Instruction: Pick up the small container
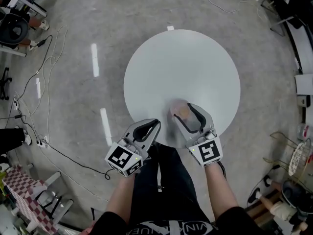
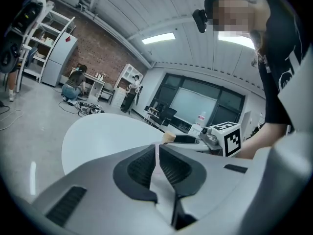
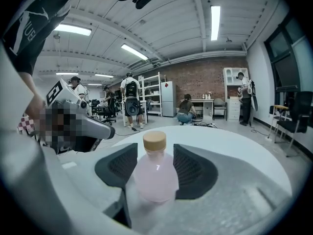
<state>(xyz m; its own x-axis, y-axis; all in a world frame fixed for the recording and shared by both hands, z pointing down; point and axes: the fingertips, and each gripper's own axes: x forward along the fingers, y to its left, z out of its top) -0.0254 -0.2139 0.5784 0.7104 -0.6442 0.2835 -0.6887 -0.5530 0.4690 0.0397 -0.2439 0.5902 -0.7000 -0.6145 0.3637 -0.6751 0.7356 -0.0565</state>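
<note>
1. Landmark: the round white table [image 1: 181, 62]. All positions below are given relative to it.
2. Task object: the small container [image 3: 155, 180], a pale pink bottle with a tan cap, stands upright on the table, close to the edge nearest the person.
3. Right gripper [image 1: 186, 115]: positioned over that same near edge. Its jaws stand wide apart with the container between them, one pad on each side of the bottle body. No pad is seen pressing on it.
4. Left gripper [image 2: 157, 148]: its jaws are together with nothing between them. It hangs just off the table's near edge, to the left of the container, and takes no part in the grasp.
5. Step in hand, as judged: the approach is complete and the grasp is not yet made. The container rests on the table with its full weight.
6. Next move, as judged: close the right jaws evenly on the widest part of the body, below the cap. Confirm both pads bear on it, then lift straight up off the table without tilting.
</note>
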